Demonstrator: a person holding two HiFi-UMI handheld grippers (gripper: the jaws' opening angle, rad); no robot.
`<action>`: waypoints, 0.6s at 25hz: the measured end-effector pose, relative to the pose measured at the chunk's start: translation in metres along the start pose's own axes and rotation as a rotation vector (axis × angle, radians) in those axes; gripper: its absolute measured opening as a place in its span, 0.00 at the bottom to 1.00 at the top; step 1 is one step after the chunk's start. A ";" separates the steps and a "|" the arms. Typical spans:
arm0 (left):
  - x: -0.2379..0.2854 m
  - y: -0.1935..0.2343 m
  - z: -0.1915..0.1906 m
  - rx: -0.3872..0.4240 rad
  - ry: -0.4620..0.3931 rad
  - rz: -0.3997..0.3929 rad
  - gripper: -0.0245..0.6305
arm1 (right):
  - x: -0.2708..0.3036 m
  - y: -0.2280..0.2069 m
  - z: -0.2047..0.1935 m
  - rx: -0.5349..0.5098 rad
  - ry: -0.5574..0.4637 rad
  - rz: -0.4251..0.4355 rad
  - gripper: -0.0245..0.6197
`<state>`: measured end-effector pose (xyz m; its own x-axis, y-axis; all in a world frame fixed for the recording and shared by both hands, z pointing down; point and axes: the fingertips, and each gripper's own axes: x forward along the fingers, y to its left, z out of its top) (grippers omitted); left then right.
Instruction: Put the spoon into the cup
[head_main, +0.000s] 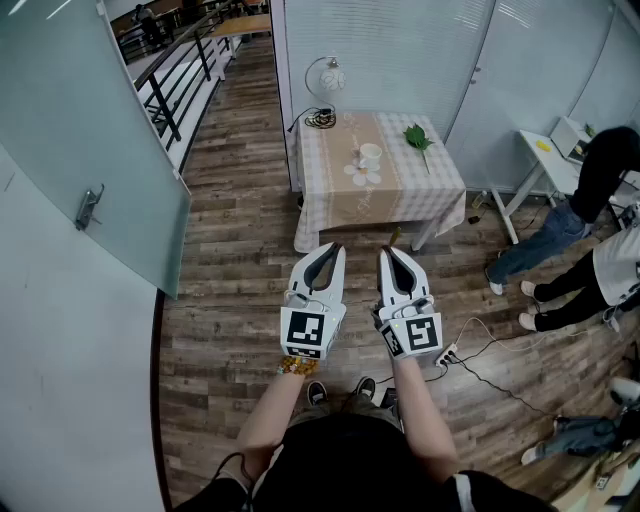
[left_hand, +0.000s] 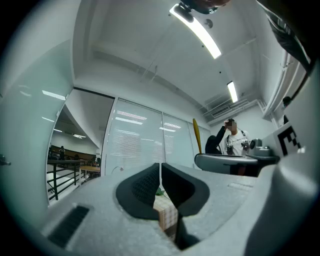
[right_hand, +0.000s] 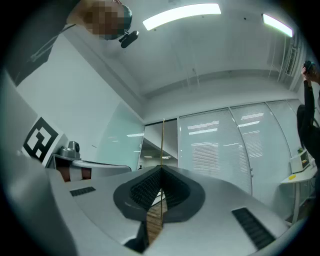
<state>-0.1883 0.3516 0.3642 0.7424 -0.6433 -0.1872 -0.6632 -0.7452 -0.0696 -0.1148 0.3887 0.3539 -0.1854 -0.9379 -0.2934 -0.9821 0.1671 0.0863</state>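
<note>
The right gripper (right_hand: 161, 176) has its jaws pressed on the thin spoon (right_hand: 163, 142), which sticks straight out between them. The left gripper (left_hand: 160, 170) has its jaws together with nothing between. Both hang over the floor (head_main: 240, 230), well apart from the table (head_main: 330, 215) where the cup (head_main: 370, 153) stands.

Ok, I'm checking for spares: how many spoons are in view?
1: a thin gold spoon, clamped in the right gripper and sticking out past its tips. None shows on the cloth-covered table, but that is far off, so a small one could be missed.
</note>
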 end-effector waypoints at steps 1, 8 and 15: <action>0.001 0.003 -0.002 0.000 0.002 -0.003 0.08 | 0.003 0.000 -0.003 0.006 0.002 -0.003 0.05; 0.011 0.023 -0.017 -0.022 0.010 -0.014 0.08 | 0.021 -0.003 -0.019 0.045 0.022 -0.029 0.05; 0.052 0.020 -0.030 -0.025 0.020 -0.019 0.07 | 0.042 -0.038 -0.034 0.068 0.035 -0.027 0.05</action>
<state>-0.1600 0.2979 0.3821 0.7567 -0.6322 -0.1667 -0.6466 -0.7613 -0.0484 -0.0841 0.3326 0.3711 -0.1588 -0.9523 -0.2607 -0.9869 0.1610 0.0132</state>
